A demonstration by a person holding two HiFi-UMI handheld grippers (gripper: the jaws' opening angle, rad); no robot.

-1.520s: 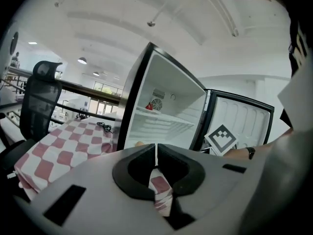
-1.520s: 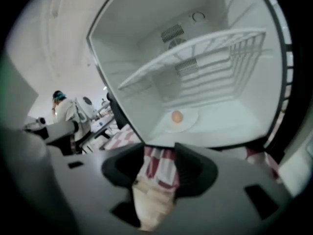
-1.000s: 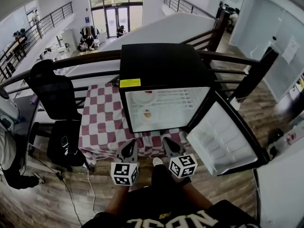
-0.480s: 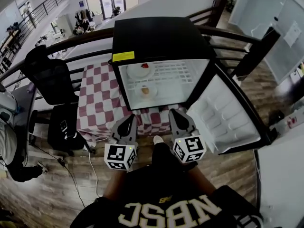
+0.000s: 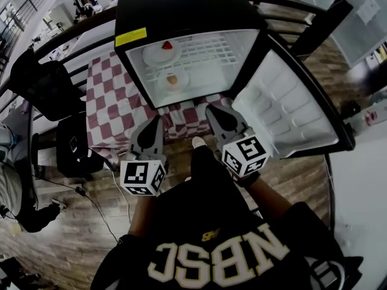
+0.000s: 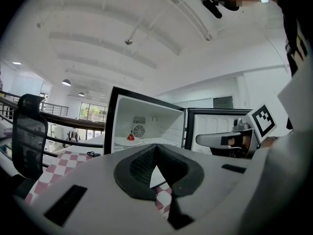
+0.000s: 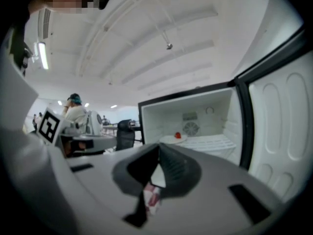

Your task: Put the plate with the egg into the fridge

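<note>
The black mini fridge [image 5: 187,8] stands open on a table with a red-and-white checked cloth [image 5: 115,101]. On its lower level lies a white plate with the egg [image 5: 173,80]. A second plate with a red item [image 5: 161,51] rests on the wire shelf above, and also shows in the right gripper view [image 7: 177,137]. My left gripper [image 5: 151,128] and right gripper [image 5: 217,112] hover side by side in front of the fridge opening, short of it. Both are shut with nothing between the jaws, as the left gripper [image 6: 156,161] and right gripper [image 7: 157,164] show in their own views.
The fridge door [image 5: 290,110] hangs wide open to the right, beside my right gripper. A black office chair [image 5: 42,80] stands left of the table, before a dark railing [image 5: 72,29]. Another person [image 5: 15,192] is at the far left. Cables trail on the wooden floor [image 5: 103,216].
Both grippers have risen and now sit closer to the fridge opening in the head view. The camera has tilted down, so the fridge sits higher in the frame.
</note>
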